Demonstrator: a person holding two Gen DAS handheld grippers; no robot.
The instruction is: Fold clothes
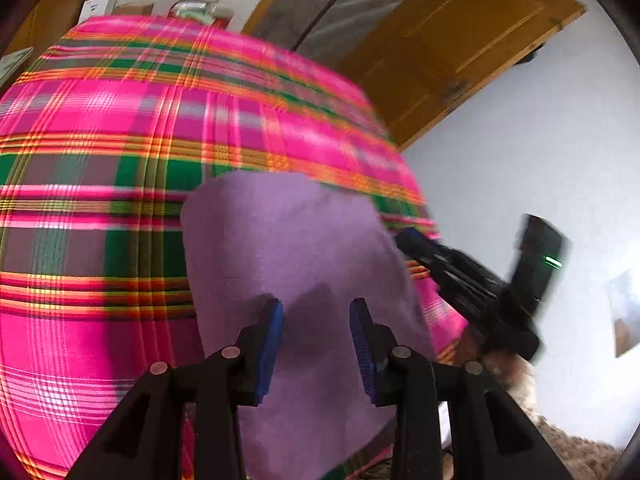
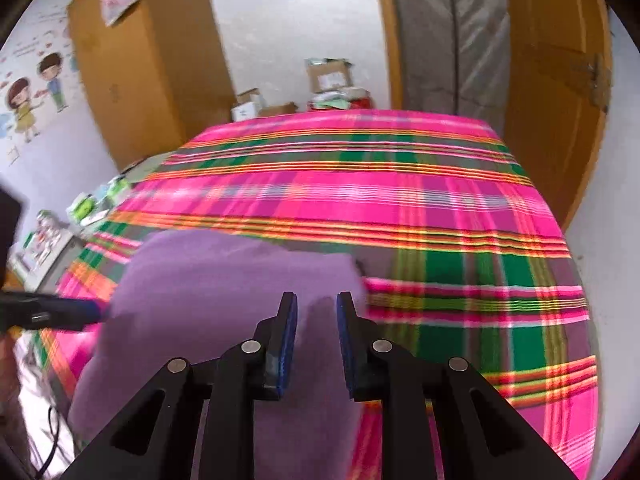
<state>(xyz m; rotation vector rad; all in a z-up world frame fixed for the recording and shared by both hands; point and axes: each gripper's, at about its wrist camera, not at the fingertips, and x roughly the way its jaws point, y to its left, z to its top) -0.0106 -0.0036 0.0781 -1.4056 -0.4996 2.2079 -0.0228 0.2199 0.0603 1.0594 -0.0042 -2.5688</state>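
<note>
Left wrist view blurs purple garment (image 1: 288, 248); its near edge seems hidden.

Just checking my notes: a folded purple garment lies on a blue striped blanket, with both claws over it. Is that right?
Not quite: the blanket is pink plaid with green and orange stripes, not blue, as the right wrist view shows. The purple garment does lie on it, under the left claw and right claw.
</note>
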